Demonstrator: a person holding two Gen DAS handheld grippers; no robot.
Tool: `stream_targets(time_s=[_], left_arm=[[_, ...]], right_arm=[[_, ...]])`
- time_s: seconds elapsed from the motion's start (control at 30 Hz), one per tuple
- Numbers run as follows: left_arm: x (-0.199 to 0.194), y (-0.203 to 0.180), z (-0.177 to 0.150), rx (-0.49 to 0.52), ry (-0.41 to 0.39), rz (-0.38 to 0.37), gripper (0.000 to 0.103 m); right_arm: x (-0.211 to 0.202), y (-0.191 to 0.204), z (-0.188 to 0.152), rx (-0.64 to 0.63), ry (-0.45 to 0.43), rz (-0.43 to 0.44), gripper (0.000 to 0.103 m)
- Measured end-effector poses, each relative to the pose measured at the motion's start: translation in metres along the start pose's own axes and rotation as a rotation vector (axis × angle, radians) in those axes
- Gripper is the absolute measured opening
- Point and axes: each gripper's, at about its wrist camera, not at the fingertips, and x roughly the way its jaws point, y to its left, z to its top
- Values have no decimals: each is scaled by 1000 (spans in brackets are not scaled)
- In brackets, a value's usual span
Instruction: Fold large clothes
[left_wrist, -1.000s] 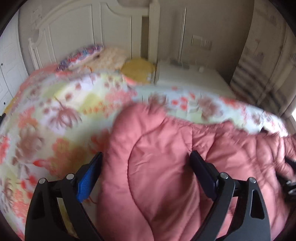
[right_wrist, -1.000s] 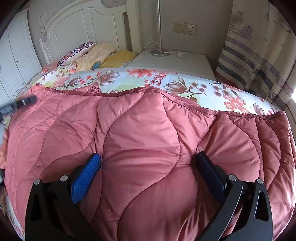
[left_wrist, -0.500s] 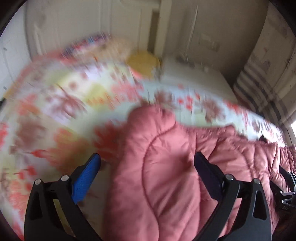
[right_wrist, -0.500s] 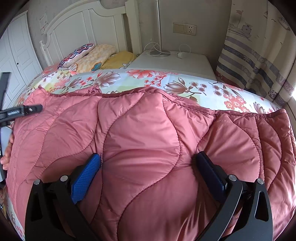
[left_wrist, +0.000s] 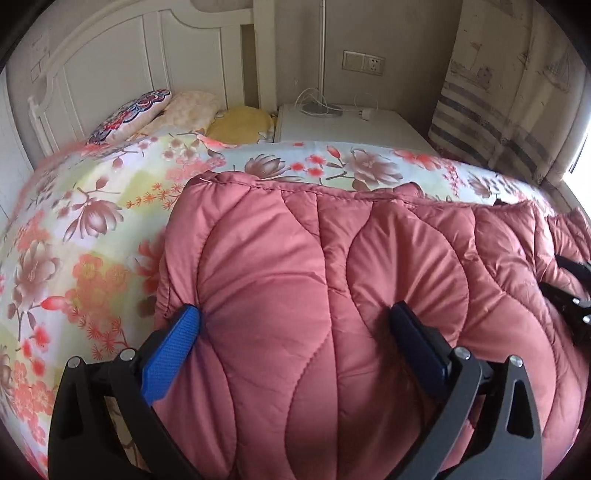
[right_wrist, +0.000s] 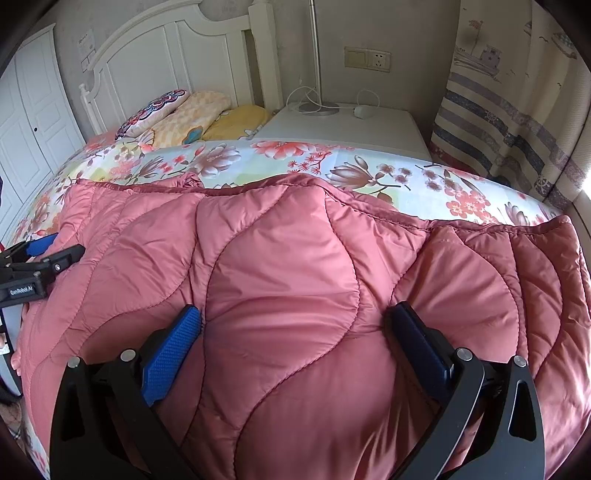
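Observation:
A large pink quilted coat (left_wrist: 332, 280) lies spread across the floral bed (left_wrist: 74, 229). It fills the right wrist view too (right_wrist: 288, 266). My left gripper (left_wrist: 295, 325) is open, its fingers pressed down on the coat's left part, with a bulge of fabric between them. My right gripper (right_wrist: 295, 325) is open in the same way over the coat's right part. The left gripper shows at the left edge of the right wrist view (right_wrist: 33, 266); the right gripper shows at the right edge of the left wrist view (left_wrist: 572, 295).
Pillows (right_wrist: 173, 114) lie by the white headboard (right_wrist: 166, 59). A white bedside cabinet (right_wrist: 351, 125) with a lamp base and cable stands right of the bed. A striped curtain (right_wrist: 517, 110) hangs at the right. White wardrobe doors (right_wrist: 26, 122) stand at the left.
My left gripper has swung right and in over the coat; its view has gone from blurred to still. The coat's left part now lies flatter. The right gripper has hardly moved.

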Motion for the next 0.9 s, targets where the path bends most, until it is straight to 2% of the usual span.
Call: stream_targets(time_s=[0.17,0.27,0.33,0.4,0.47,0.57,0.67,0.73,0.9], left_arm=[[2,-7,-4,23,-1,31,101],[6,-7,-3,28,-4,37,101],[5,-7,-3,31,-8,41,101],[4,-8,-3,31,-10,41,101],[3,-8,-4,30,-11,39,101],[4,-7,-4,30,-11,40,101],[4,-8,-4,30,-11,40,101],[3,-7,-4,29,-12,38,101],[3,-8,-4,32,-10,49,101]], right_arm=[[1,1,1,-2,5,-5,99],[0,0,7,-1,59,-5,99],[-15,1,13,46,68,-47,99],[-39,8,12,74,10,7,99],[-67,26,4,46,-63,79,99],[-90,55,-18,-39,-115,83,99],[-85,74,-42,-111,-83,49,99],[-67,82,-56,-163,-37,-24,99],[-40,84,-67,-211,-46,-31,99]])
